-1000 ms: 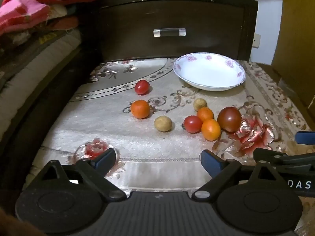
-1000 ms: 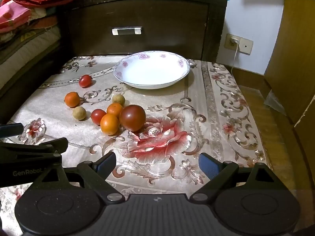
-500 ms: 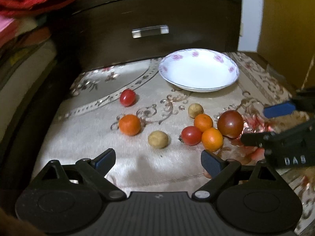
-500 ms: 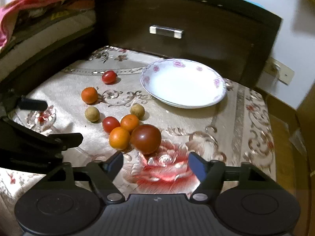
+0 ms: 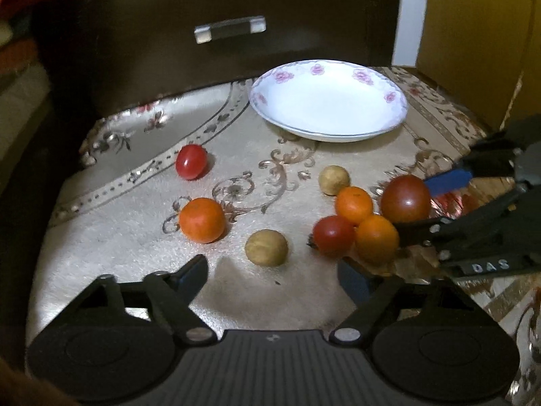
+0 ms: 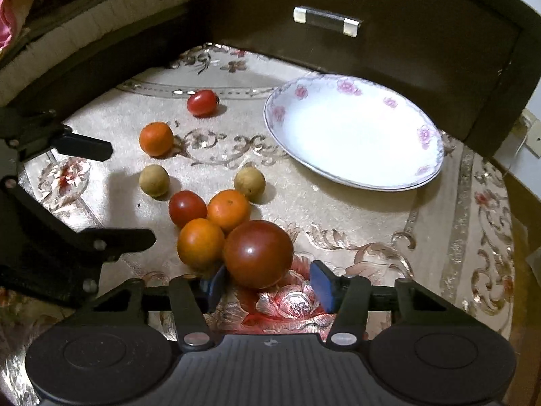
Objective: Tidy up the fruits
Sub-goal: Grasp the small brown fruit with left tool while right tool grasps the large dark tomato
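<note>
Several small fruits lie on a beige embroidered cloth (image 5: 111,257). A large dark red tomato (image 6: 258,253) sits between the open fingers of my right gripper (image 6: 268,284), which reaches it from the near side; it also shows in the left wrist view (image 5: 405,198). Two oranges (image 6: 201,243) (image 6: 229,209) and a small red tomato (image 6: 187,208) cluster beside it. A third orange (image 5: 202,220), two tan round fruits (image 5: 266,247) (image 5: 333,179) and another red tomato (image 5: 191,166) lie apart. An empty white floral plate (image 5: 395,99) stands behind. My left gripper (image 5: 274,275) is open and empty, just short of the near tan fruit.
A dark wooden drawer front (image 5: 230,30) with a metal handle rises behind the cloth. Stacked bedding (image 6: 67,17) lies at the left. A yellow-brown panel (image 5: 480,34) stands at the right. The cloth's right edge drops to the floor (image 6: 527,237).
Both grippers have moved forward toward the fruits. My right gripper has come up around the big dark tomato, its fingers somewhat narrower. The fruits have not moved.
</note>
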Demonstrator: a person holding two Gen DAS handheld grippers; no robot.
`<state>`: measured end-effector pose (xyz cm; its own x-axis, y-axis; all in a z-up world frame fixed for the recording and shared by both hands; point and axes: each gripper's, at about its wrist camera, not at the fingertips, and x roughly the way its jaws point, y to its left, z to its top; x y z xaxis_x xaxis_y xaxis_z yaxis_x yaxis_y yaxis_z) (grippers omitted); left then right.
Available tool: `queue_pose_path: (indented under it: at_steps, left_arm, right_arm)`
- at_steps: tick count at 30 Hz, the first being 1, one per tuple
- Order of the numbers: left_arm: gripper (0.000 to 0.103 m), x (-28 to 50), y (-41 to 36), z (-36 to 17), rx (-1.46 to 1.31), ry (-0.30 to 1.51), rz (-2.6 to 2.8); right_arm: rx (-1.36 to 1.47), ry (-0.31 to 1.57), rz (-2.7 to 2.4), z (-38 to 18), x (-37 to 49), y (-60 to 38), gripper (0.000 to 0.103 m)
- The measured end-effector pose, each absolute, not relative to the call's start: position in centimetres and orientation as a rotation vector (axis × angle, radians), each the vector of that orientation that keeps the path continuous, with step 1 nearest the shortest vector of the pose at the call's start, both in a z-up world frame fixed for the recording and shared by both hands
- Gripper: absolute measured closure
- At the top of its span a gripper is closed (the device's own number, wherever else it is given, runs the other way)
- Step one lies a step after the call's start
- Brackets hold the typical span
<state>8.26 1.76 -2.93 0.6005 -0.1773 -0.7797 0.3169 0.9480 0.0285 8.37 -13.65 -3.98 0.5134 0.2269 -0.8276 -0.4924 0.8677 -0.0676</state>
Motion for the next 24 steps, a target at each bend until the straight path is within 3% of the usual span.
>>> queue_pose_path:
  at_steps: [4,8,13,20,24]
  left_arm:
    - [0.029,9.4,2.2,-3.5,0.118,0.904,-0.314]
    - [0.030,9.6,1.8,-3.3,0.116,0.893,-0.341]
    - [0.047,9.6,1.1,-3.1,0.131,0.918,-0.379]
    - [0.051,10.3,1.9,-3.0,0.089,0.919,-0.387]
    - [0.059,10.3,1.8,-3.0,0.092,0.932,-0.403]
  right_arm:
    - [-0.291,0.951,0.453,-3.8,8.7,-13.5,0.066]
    - [-0.289,0.960,0.448,-3.8,8.8,-13.3,0.066]
    - [-0.245,0.989,0.443,-3.5,9.4,-13.6,0.066]
    - [-0.235,0.991,0.449,-3.6,9.5,-13.8,0.067]
    - [-0.235,0.992,0.446,-3.5,9.6,-13.7,0.067]
